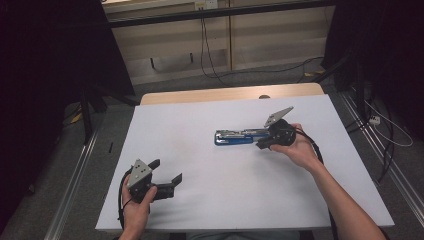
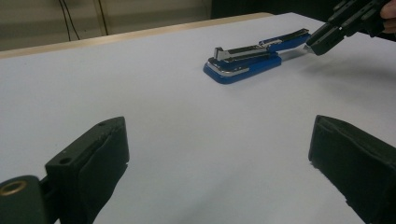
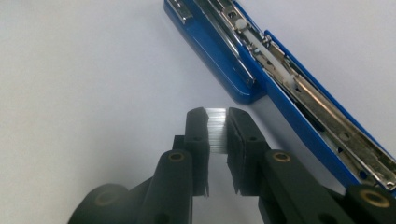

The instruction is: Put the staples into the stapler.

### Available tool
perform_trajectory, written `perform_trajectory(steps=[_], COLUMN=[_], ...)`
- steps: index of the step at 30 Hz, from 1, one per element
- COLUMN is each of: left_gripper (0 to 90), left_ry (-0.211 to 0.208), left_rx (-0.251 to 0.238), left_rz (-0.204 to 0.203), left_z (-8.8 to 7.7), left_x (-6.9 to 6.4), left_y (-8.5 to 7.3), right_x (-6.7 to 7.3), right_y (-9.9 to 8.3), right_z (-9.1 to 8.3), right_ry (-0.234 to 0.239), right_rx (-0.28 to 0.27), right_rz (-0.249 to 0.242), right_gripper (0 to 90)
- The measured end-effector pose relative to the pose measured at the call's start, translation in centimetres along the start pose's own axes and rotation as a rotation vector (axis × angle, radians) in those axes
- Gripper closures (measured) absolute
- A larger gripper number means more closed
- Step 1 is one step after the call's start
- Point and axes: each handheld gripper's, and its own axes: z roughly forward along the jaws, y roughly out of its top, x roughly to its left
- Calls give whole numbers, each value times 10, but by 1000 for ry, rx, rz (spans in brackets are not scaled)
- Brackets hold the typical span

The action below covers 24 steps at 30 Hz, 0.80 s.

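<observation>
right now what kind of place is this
Likely a lab or recording workspace: a white-topped table with an opened blue stapler, dark curtains on both sides, and loose cables on the floor.

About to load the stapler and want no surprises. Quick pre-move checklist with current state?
1. Stapler open, magazine exposed: ok.
2. Staple strip clamped in right gripper: ok.
3. Strip lined up with magazine: not ok, it is beside the stapler, not over the channel.
4. Left gripper clear of stapler, open: ok.
5. Stapler braced against sliding: not ok, nothing holds it.
6. Magazine empty of old staples: cannot tell.
</observation>
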Motion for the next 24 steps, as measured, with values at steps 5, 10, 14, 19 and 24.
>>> perform_trajectory(steps=[5, 10, 14, 19, 24], left_gripper=[52, 52, 52, 52, 52], left_ry=[-1, 1, -1, -3, 2], left_rx=[0, -3, -1, 3, 6], left_rz=[0, -6, -3, 1, -4], left_z=[0, 2, 2, 2, 2], left_x=[1, 2, 2, 2, 3], left_y=[0, 0, 0, 1, 0], right_x=[1, 0, -1, -3, -5], right_y=[3, 8, 13, 21, 28], right_z=[-3, -5, -8, -11, -12], right_ry=[-2, -10, -9, -10, 1], right_rx=[-20, -32, -56, -66, -88], right_rz=[-9, -14, -13, -28, -28], right_gripper=[792, 792, 792, 792, 792])
